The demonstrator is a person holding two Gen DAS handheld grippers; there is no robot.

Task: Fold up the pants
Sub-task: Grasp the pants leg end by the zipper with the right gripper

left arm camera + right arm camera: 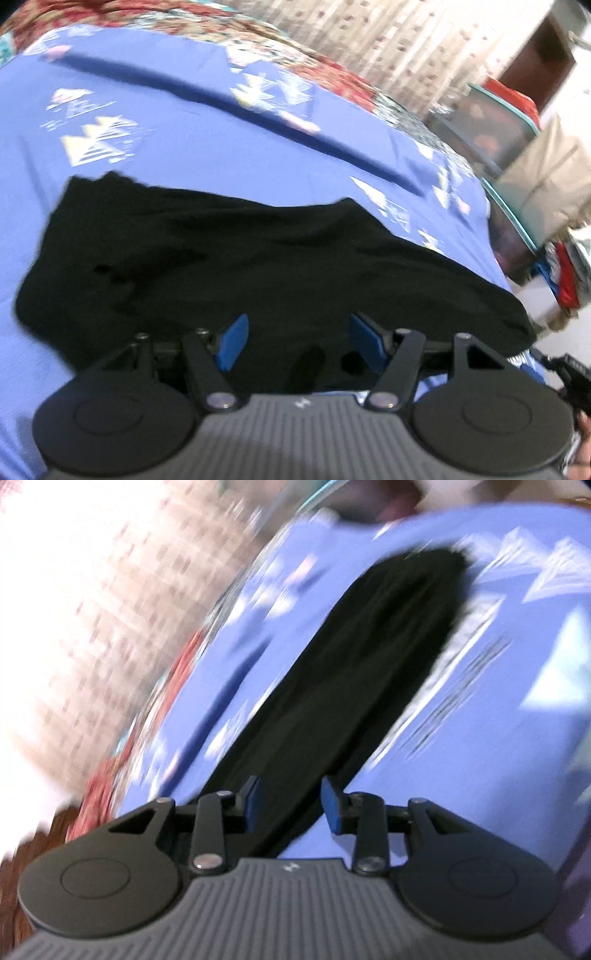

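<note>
Your left gripper (pixel 295 341) has its blue fingers (pixel 232 341) wide apart, and they hold nothing. The black pants (pixel 240 258) lie just past those fingers, spread flat on the blue bed sheet (pixel 221 155).

Your right gripper (pixel 291 805) has its fingers (pixel 330 806) partly open, with no cloth pinched between them. Here the pants (pixel 351 672) show as a long dark strip running away from the fingers across the sheet. This view is blurry.

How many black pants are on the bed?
1. The black pants lie on the blue bedsheet, just ahead of both grippers. More could be hidden out of view.
</note>
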